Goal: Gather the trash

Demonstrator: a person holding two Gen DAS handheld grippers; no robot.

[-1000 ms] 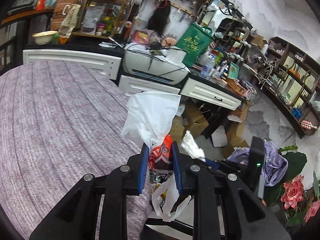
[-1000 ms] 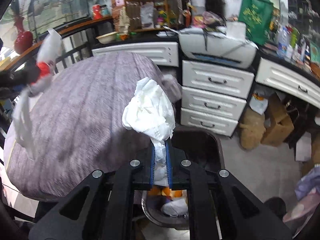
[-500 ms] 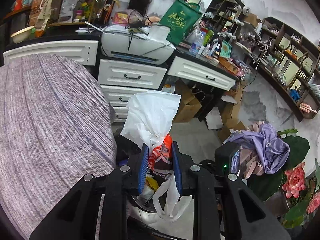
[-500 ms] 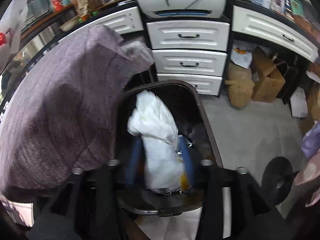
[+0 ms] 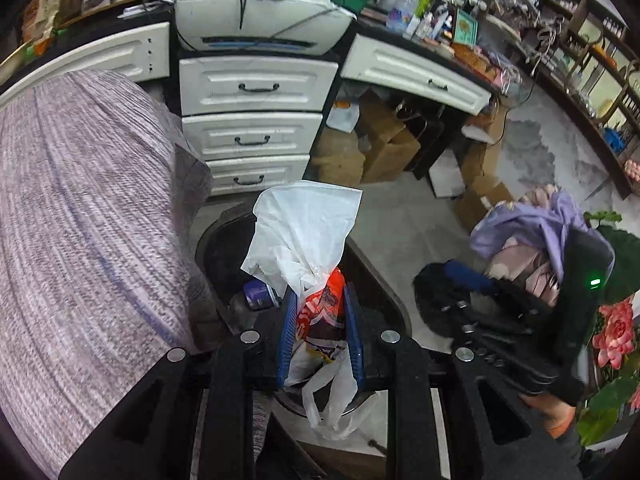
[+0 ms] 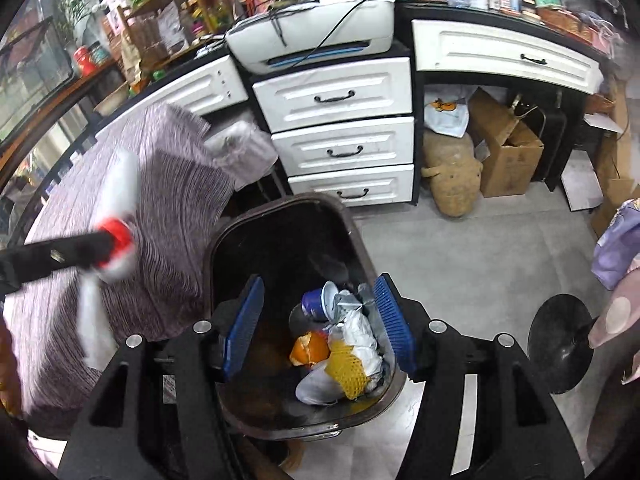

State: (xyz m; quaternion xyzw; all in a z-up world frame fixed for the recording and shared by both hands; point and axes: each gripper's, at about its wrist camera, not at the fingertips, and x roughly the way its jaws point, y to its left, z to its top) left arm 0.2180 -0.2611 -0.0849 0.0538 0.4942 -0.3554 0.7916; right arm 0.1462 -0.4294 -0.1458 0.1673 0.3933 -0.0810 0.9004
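Since a second ago both hands have swung from over the purple woven tablecloth [image 5: 88, 216] to the dark brown plastic trash bin [image 6: 356, 236] on the floor. The right gripper [image 6: 320, 326], jaws opening with nothing between them, has dropped its crumpled white paper wad [image 6: 362, 334] among the bin's trash. The left gripper [image 5: 320, 320] pinches a white plastic bag with a red-orange wrapper [image 5: 316, 308] narrowly, just above the bin. Next: open the left fingers over the bin's mouth.
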